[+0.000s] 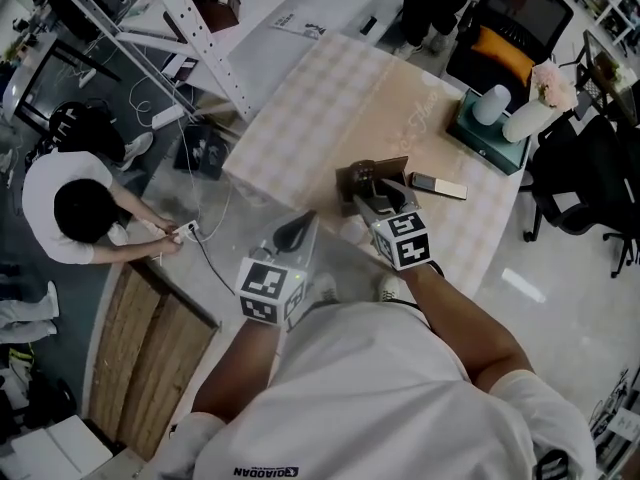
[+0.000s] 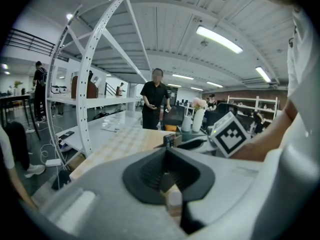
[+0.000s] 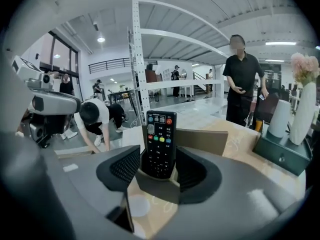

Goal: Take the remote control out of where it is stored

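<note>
Head view, L to R: a person (image 1: 70,208) in a white top crouches on the floor beside cables, well clear of the tabletop (image 1: 330,118). A white perforated rack upright (image 1: 205,38) runs diagonally above. Left tongs (image 1: 296,231) hang off the tabletop's near edge; the left gripper view shows the pads closed together, nothing between them. Right tongs (image 3: 159,156) sit at the near part of the tabletop, jaws spread wide, one pad on each side of the remote control (image 3: 159,139) w/o clamping it. The remote control stands upright, btns facing the camera, lower end seated in a brown holder (image 3: 205,141) whose back panel rises behind it. A second remote (image 1: 438,185) lies flat on the tabletop just right of the holder. Further right, at the tabletop's edge, a green box (image 1: 487,138) carries a white vase (image 1: 525,118) w/ pink flowers (image 1: 553,86).
</note>
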A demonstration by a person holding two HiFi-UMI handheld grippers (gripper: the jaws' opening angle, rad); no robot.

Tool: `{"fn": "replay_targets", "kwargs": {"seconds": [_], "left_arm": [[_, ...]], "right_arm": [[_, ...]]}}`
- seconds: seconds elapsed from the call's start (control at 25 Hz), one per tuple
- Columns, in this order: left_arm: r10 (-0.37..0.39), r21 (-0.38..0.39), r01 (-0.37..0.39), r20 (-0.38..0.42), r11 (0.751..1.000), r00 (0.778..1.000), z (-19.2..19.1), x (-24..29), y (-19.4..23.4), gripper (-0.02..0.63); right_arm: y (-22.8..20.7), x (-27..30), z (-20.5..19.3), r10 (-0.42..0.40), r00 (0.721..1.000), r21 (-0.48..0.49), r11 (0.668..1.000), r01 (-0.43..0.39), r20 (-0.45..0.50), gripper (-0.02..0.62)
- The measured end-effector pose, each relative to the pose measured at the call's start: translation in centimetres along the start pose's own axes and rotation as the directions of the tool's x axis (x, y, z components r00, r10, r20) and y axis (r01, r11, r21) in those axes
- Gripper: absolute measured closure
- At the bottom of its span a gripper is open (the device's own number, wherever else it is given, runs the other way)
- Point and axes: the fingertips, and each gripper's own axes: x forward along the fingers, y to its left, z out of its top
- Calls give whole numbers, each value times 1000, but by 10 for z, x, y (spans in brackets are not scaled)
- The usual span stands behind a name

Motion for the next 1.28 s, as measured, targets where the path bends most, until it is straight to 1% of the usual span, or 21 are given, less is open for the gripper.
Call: {"fn": "replay_targets", "kwargs": {"seconds": [0.2, 0.32, 0.52, 0.64, 0.72, 0.92, 1.08, 1.28], "left_arm": [[-5, 5, 5, -10, 1000, 1000, -2, -3, 9, 603], [-10, 8, 10, -18, 1000, 1000, -5, -4, 12, 603], [-19, 8, 20, -29, 1000, 999, -8, -5, 16, 603], [-25, 8, 25, -31, 1000, 999, -9, -6, 17, 603], [-26, 7, 26, -31, 1000, 999, -9, -6, 18, 603], [-31, 4, 31, -26, 1000, 999, -10, -7, 17, 603], [-28, 4, 28, -23, 1000, 999, -9, -8, 17, 603], [-24, 4, 25, -18, 1000, 1000, -8, -9, 13, 603]], "right_arm": [[-3, 16, -2, -49, 999, 71, 996, 49, -3, 324], [-4, 24, -2, -74, 997, 94, 993, 75, -9, 313], [-8, 31, -4, -128, 992, 124, 984, 129, -17, 313], [-10, 33, -4, -149, 989, 129, 980, 150, -21, 331], [-9, 35, -5, -155, 988, 119, 980, 157, -27, 348], [-8, 37, -5, -166, 985, 94, 981, 169, -42, 356], [-7, 35, -5, -151, 988, 83, 985, 154, -43, 367], [-6, 28, 0, -134, 991, 72, 988, 135, -15, 370]]}}
